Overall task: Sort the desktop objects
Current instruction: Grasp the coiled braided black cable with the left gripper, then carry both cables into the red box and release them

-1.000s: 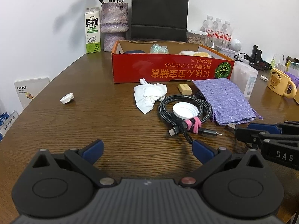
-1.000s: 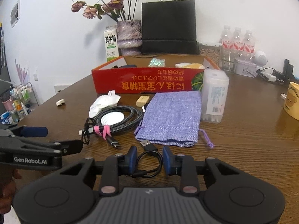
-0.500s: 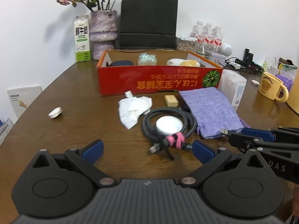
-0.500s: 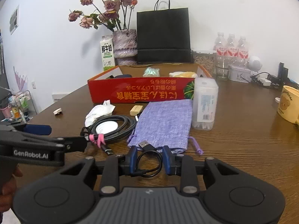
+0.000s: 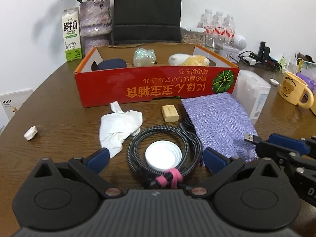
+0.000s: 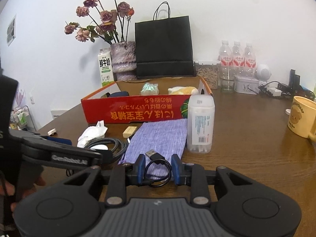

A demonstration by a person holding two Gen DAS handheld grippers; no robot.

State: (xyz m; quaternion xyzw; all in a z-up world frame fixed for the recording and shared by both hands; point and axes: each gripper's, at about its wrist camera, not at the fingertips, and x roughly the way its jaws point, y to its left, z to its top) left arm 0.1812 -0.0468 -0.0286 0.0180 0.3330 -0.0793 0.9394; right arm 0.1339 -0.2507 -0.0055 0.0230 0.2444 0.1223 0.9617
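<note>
My left gripper [image 5: 156, 161] is open, its jaws on either side of a coiled braided cable [image 5: 165, 156] with a pink tie and a white lid [image 5: 163, 156] lying inside the coil. My right gripper [image 6: 158, 168] is shut on a small black USB cable [image 6: 156, 166] and holds it above the near edge of the purple cloth pouch [image 6: 158, 138]. That cable's plug shows in the left wrist view [image 5: 249, 137]. A red cardboard box [image 5: 158, 88] stands behind, holding several items.
A crumpled tissue [image 5: 118, 126], a tan block [image 5: 170, 113], a clear plastic container [image 6: 200, 124] and a small white cap [image 5: 30, 133] lie on the wooden table [image 5: 59, 108]. A yellow mug [image 6: 302, 116], water bottles, a milk carton, a vase and a black bag stand farther back.
My left gripper has moved forward and to the right until the coiled cable lies between its jaws. My right gripper has lifted the small USB cable and carried it forward over the pouch.
</note>
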